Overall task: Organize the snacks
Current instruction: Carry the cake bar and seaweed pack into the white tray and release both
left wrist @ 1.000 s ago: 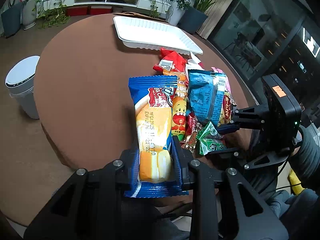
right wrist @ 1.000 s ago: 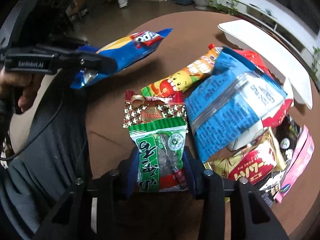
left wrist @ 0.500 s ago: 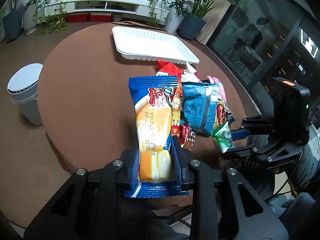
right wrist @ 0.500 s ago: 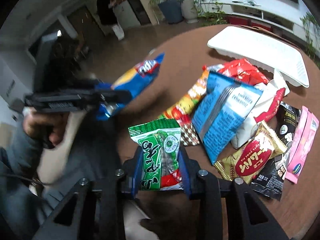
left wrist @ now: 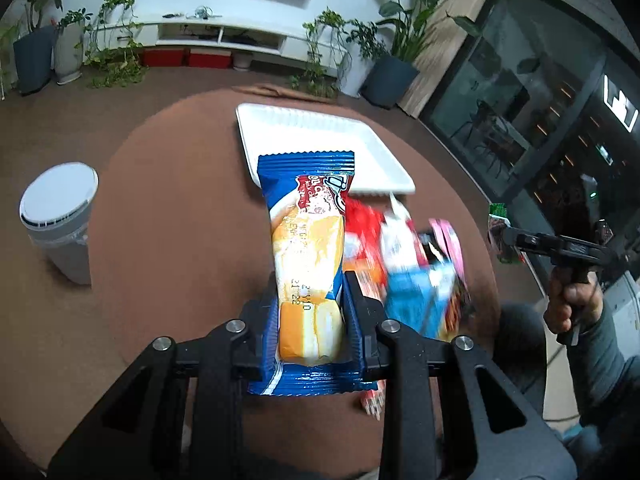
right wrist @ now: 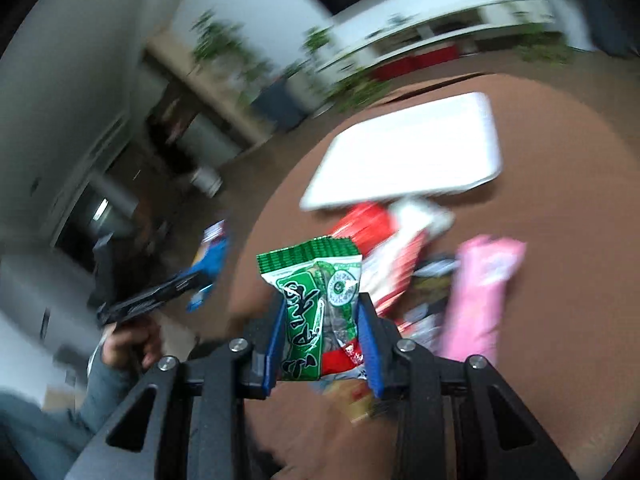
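Both grippers have lifted toward the white tray (left wrist: pixel 384 152). My left gripper (left wrist: pixel 310 312) clamps the blue cake packet (left wrist: pixel 306 240); my right gripper (right wrist: pixel 320 320) grips the green snack packet (right wrist: pixel 316 292). Tray apparently unfilled; remaining snack pile (left wrist: pixel 408 256) awaits sorting.

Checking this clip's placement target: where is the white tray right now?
The white tray sits on the round brown table's far side, bare, just beyond the snack pile; in the left wrist view the held blue cake packet overlaps its near edge.

Brown floor (left wrist: pixel 168 80), white wall shelf (left wrist: pixel 224 36), potted plants (left wrist: pixel 116 40), glass doors (left wrist: pixel 520 92).
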Demonstrator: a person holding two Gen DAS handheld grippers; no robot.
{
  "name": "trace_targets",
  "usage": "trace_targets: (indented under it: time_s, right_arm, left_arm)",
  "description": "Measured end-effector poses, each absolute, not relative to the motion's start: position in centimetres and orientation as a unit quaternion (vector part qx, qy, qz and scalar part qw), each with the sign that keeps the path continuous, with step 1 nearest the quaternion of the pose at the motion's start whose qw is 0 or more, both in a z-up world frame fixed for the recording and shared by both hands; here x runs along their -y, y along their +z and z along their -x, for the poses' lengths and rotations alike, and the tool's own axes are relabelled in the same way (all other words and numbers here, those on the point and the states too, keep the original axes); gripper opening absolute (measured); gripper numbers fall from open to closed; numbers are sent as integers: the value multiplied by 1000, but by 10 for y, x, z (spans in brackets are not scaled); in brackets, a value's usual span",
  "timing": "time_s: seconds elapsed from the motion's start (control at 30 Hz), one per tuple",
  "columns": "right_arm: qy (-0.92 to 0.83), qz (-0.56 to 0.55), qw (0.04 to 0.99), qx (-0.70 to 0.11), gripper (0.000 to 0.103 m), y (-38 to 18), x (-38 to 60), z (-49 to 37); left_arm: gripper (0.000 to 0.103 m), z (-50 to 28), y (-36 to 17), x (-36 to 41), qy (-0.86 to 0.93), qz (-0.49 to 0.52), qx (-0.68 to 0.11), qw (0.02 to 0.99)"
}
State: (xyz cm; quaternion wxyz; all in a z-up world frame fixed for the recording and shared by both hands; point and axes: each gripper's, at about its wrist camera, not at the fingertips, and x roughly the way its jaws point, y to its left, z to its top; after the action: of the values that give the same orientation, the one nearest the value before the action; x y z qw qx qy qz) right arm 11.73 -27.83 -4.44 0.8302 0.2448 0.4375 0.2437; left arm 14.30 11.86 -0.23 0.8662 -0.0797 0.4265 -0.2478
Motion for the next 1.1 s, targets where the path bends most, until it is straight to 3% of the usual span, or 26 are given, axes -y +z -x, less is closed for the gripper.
trace_targets:
  time_s: [0.27, 0.57, 1.1]
  right_arm:
    - [65, -294, 856, -420, 37, -51, 376, -211]
    - [137, -226, 841, -473, 37, -67, 302, -300]
    - [105, -113, 831, -534, 42, -114, 248, -329]
  left_arm:
    - [27, -248, 19, -98, -226, 51, -422, 876]
    - [27, -354, -7, -18, -220, -21, -468, 856]
    - [27, -376, -84, 47, -187, -105, -515, 830]
